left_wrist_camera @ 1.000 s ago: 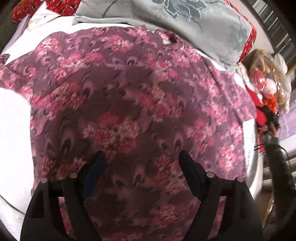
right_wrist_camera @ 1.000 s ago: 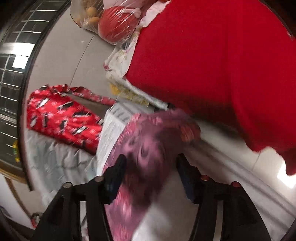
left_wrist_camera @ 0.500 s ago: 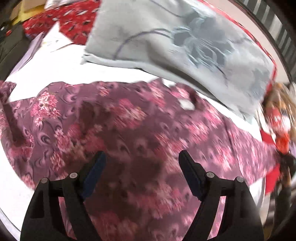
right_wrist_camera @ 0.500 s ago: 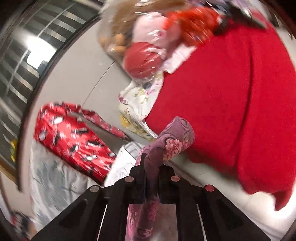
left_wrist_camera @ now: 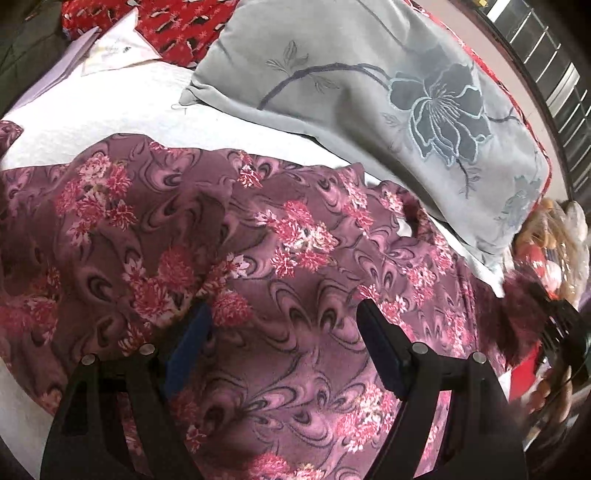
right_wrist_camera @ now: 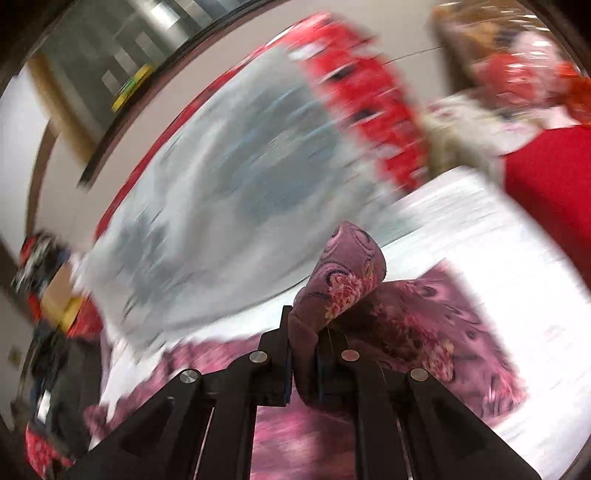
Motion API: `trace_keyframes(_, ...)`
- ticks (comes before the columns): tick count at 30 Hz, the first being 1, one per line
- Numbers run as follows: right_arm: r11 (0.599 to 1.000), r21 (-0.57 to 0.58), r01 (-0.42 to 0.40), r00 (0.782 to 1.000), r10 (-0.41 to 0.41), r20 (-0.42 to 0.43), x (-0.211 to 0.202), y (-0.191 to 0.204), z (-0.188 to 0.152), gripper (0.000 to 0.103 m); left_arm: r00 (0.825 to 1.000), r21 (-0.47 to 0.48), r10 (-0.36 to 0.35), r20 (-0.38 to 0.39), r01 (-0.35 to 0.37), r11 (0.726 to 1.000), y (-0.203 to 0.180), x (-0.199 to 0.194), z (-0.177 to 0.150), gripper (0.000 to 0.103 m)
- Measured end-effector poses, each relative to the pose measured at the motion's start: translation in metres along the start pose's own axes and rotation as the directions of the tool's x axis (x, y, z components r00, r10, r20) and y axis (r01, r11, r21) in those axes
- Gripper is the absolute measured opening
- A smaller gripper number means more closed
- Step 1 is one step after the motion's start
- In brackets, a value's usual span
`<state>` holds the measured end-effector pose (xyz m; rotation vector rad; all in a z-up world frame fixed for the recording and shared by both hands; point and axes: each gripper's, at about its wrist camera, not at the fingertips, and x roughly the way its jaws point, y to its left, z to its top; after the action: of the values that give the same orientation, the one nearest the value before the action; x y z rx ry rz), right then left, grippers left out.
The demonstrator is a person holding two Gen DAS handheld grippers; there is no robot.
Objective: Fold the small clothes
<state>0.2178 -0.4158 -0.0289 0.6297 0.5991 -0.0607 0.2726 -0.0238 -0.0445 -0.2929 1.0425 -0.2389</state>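
**Inspector A:** Purple fabric with pink and red floral print is recorded: a garment [left_wrist_camera: 303, 258] spread over a white quilted bed cover [left_wrist_camera: 122, 110], wrinkled and partly folded over itself at the left. How is the left gripper [left_wrist_camera: 282, 325] posed?

**Inspector B:** It is held low over the garment's middle, pointed toward the head of the bed. Its black fingers are spread wide apart, blue pads facing inward, and nothing is gripped. Whether the tips touch the cloth cannot be told.

**Inspector A:** And the right gripper [right_wrist_camera: 304, 354]?

**Inspector B:** It is raised above the bed and angled across it. Its fingers are drawn together, clamped on a bunched fold of the same garment [right_wrist_camera: 343, 280]; a rolled loop of cloth stands up past the fingertips, and the rest trails down onto the bed cover [right_wrist_camera: 498, 266]. Much of that view is smeared by motion blur.

**Inspector A:** Surroundings?

**Inspector B:** A grey pillow [left_wrist_camera: 388, 85] with an embroidered dark flower is noted beyond the garment, resting on the bed cover. Red patterned cloth [left_wrist_camera: 184, 22] lies behind it.
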Motion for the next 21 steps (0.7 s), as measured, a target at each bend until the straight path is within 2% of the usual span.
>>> trace_keyframes(4,0.992,-0.104,-0.072,0.995,0.063,-0.082,0.029,0.069,-0.031,0.009,0.998,-0.026,-0.061,-0.016,0.061,0.998,0.009,-0.006,0.005,0.080)
trace_keyframes(8,0.972,-0.192,-0.133,0.983,0.105,-0.148,0.051,0.125,-0.059,0.009,0.994,-0.056,-0.106,0.006,0.106,0.993,0.021,-0.019,0.011,0.081)
trace_keyframes(12,0.943,-0.252,-0.218,0.963,0.165,-0.215,0.064,0.175,-0.095,0.009,0.987,-0.089,-0.160,0.024,0.161,0.983,0.033,-0.029,0.018,0.081)
trace_keyframes(15,0.930,-0.285,-0.231,0.948,0.149,-0.280,0.078,0.195,-0.127,0.015,0.971,-0.128,-0.238,0.030,0.240,0.962,0.042,-0.032,0.021,0.081)
trace_keyframes(17,0.926,-0.286,-0.244,0.925,0.134,-0.356,0.087,0.197,-0.150,0.019,0.952,-0.153,-0.305,0.020,0.304,0.940,0.045,-0.030,0.023,0.081)
trace_keyframes(20,0.916,-0.311,-0.255,0.900,0.106,-0.424,0.082,0.195,-0.172,0.027,0.925,-0.185,-0.379,-0.030,0.367,0.911,0.041,-0.022,0.023,0.081)
trace_keyframes(21,0.908,-0.330,-0.259,0.901,0.103,-0.422,0.074,0.194,-0.176,0.029,0.917,-0.189,-0.397,-0.044,0.382,0.905,0.038,-0.018,0.022,0.081)
